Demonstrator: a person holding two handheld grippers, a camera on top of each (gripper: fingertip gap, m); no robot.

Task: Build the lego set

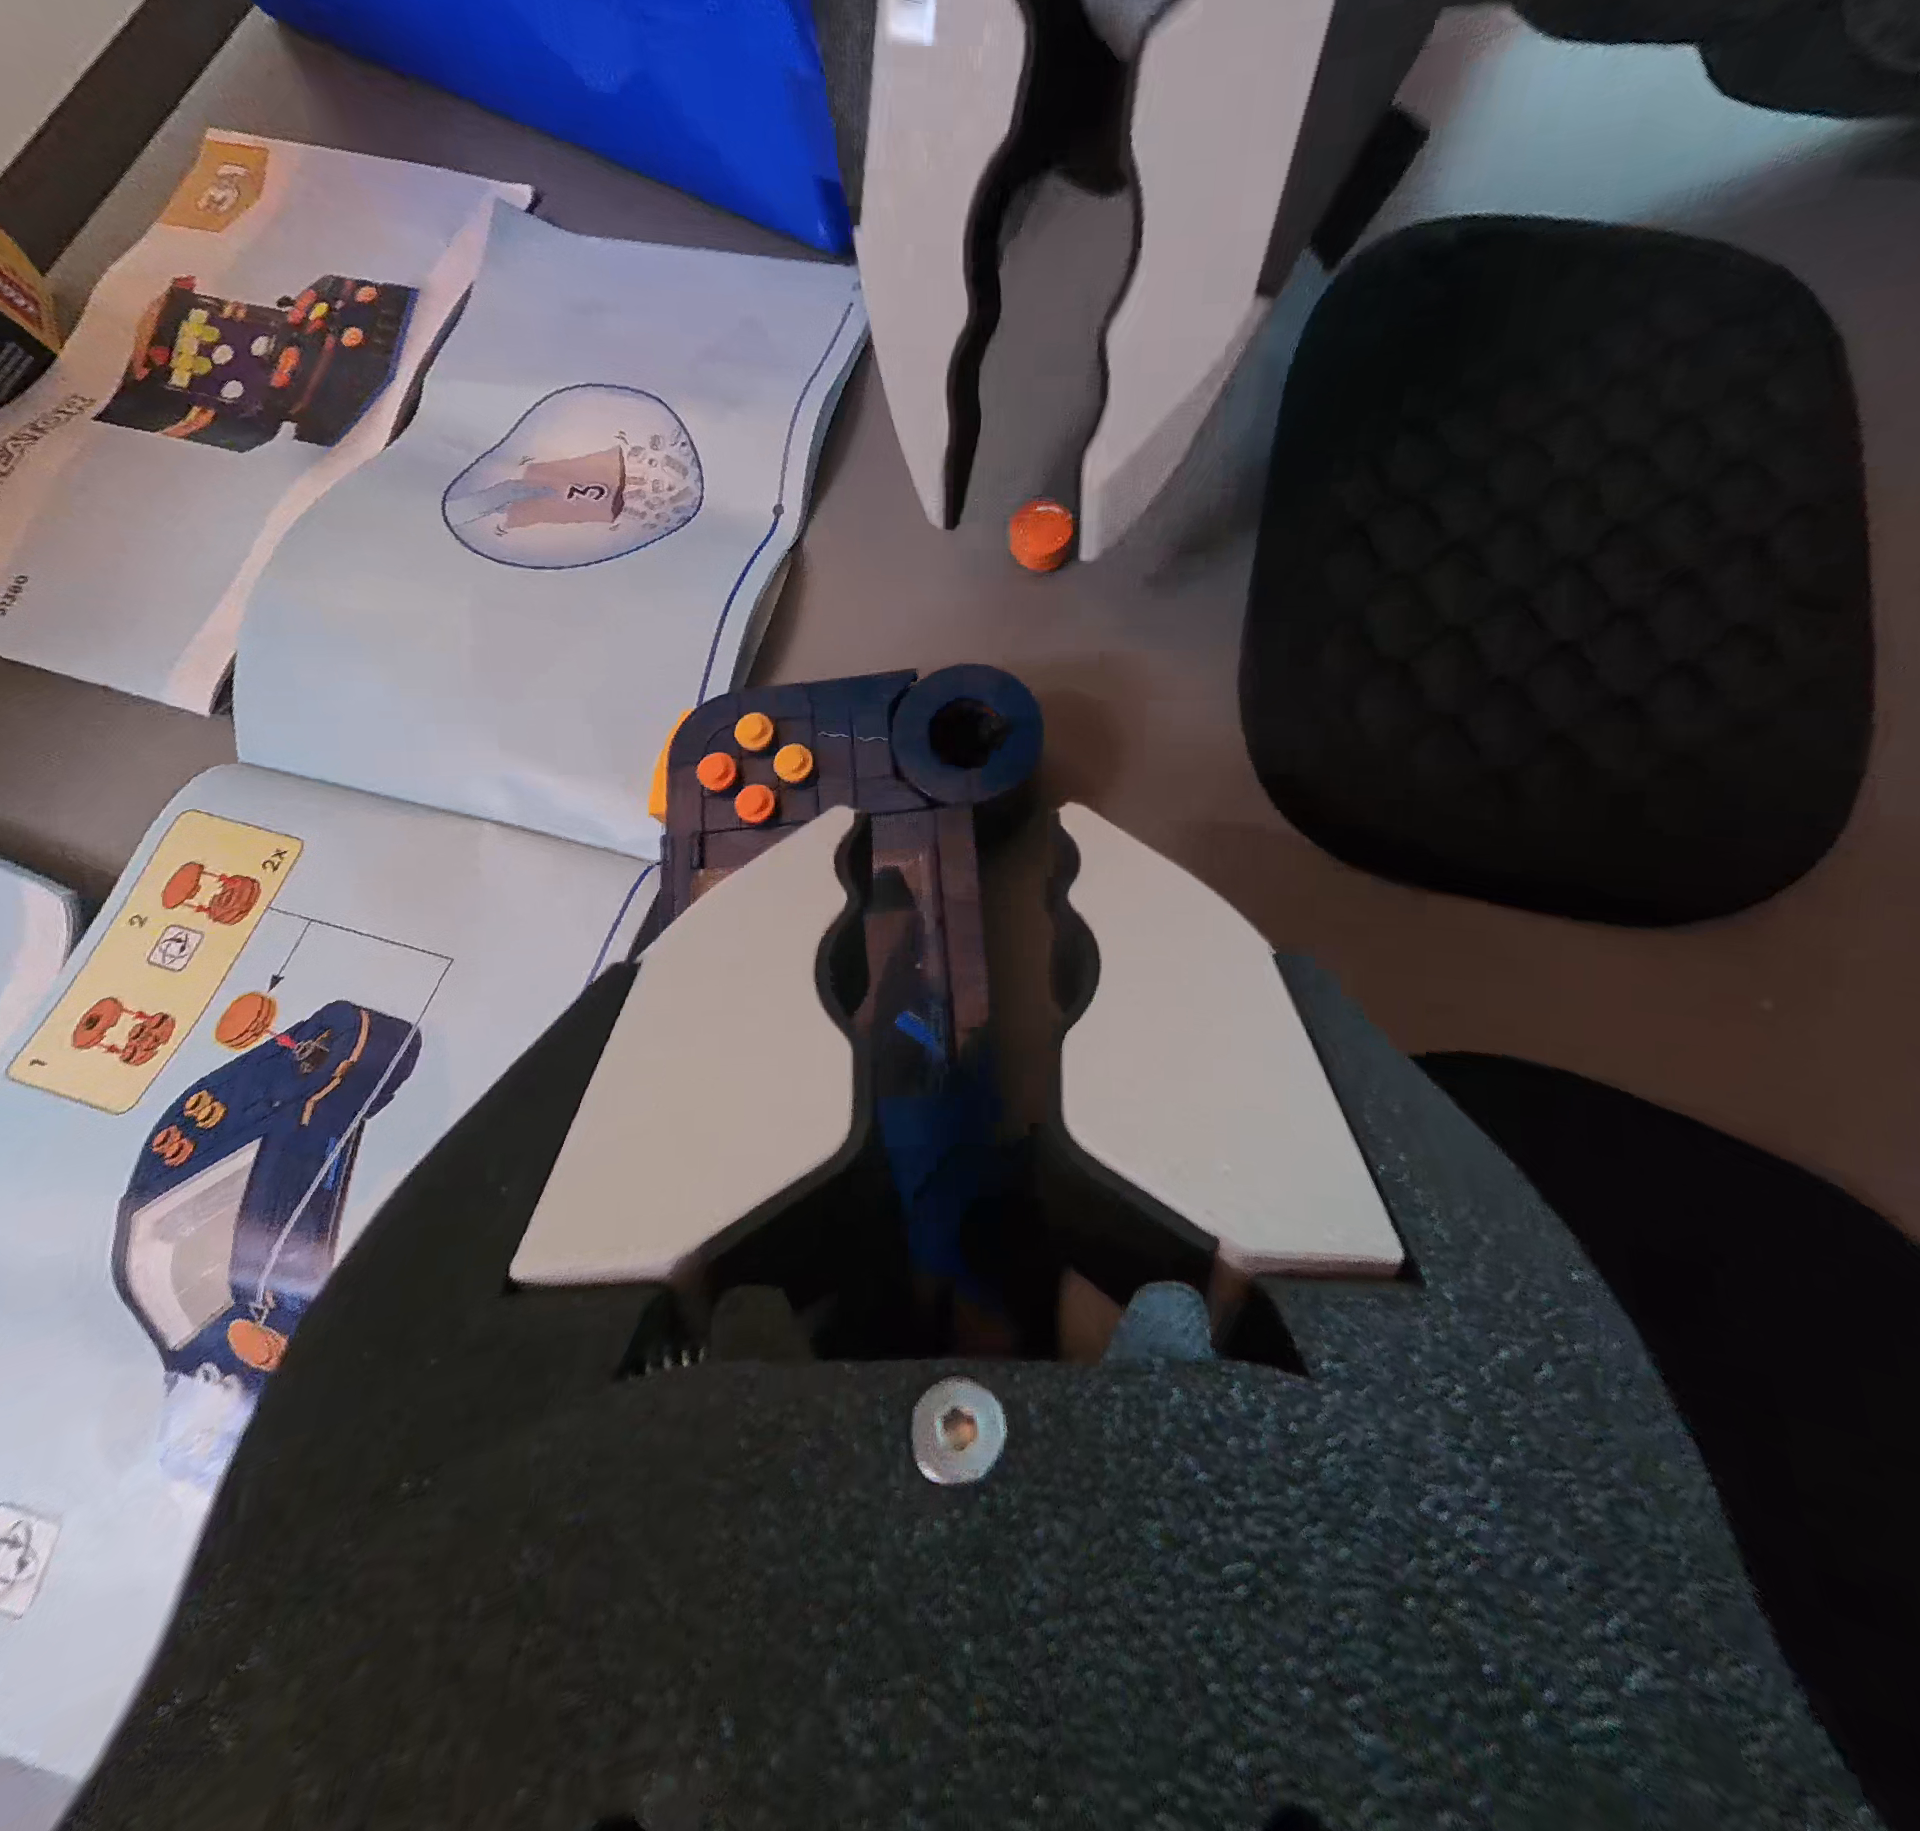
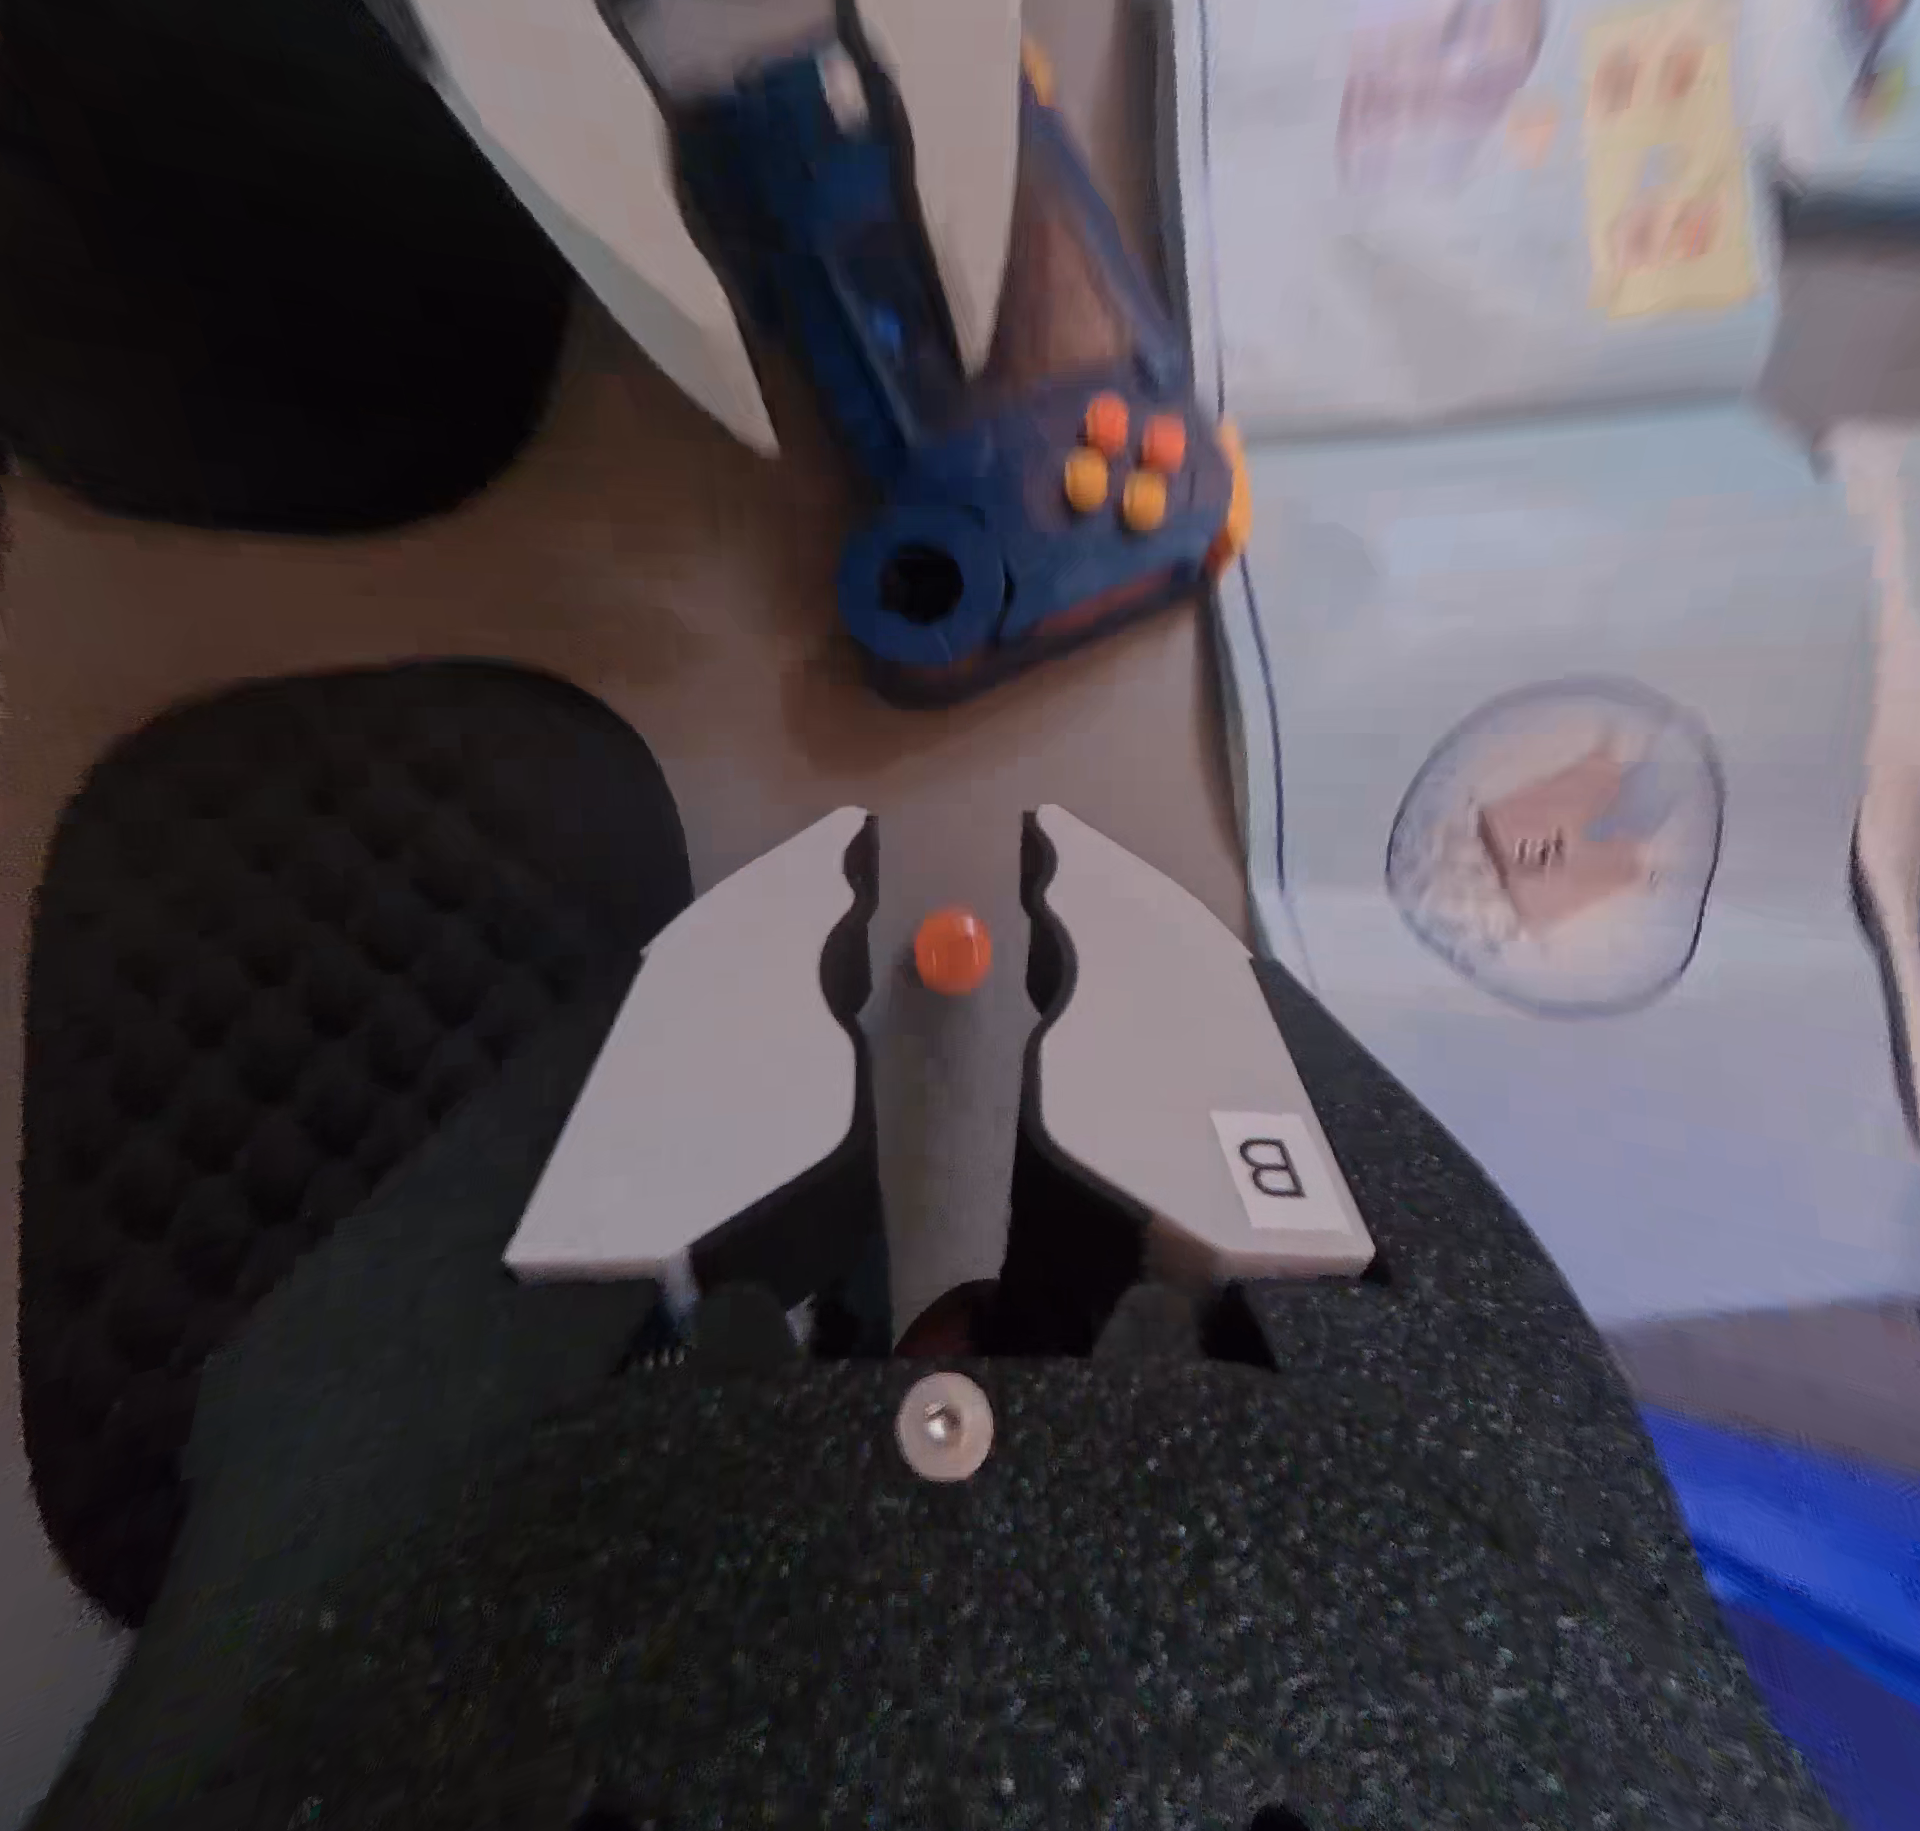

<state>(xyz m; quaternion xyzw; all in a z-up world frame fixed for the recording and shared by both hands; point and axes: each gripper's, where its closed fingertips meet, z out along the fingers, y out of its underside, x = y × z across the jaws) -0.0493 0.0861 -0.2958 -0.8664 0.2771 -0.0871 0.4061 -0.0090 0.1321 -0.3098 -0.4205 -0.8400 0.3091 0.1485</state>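
Four small round studs, orange and yellow, already sit on the dark blue lego model shaped like a game controller (image 1: 831,773), so a good part of the build looks finished. The left gripper (image 1: 951,846) has its pale grey fingers (image 1: 727,1002) clamped on the narrow rear of this model, which rests on the grey-brown table (image 1: 1143,638). At the front of the model, a round dark blue socket (image 1: 966,732) stands empty; I judge that a piece must still go there. Just beyond the model, one loose small orange round lego piece (image 2: 952,950) lies on the table. The right gripper (image 2: 948,825) has its fingers apart on both sides of this piece, not yet closed on it. Beside the model lie the open pale blue instruction booklet (image 1: 499,576) and a black quilted pad (image 1: 1558,566).
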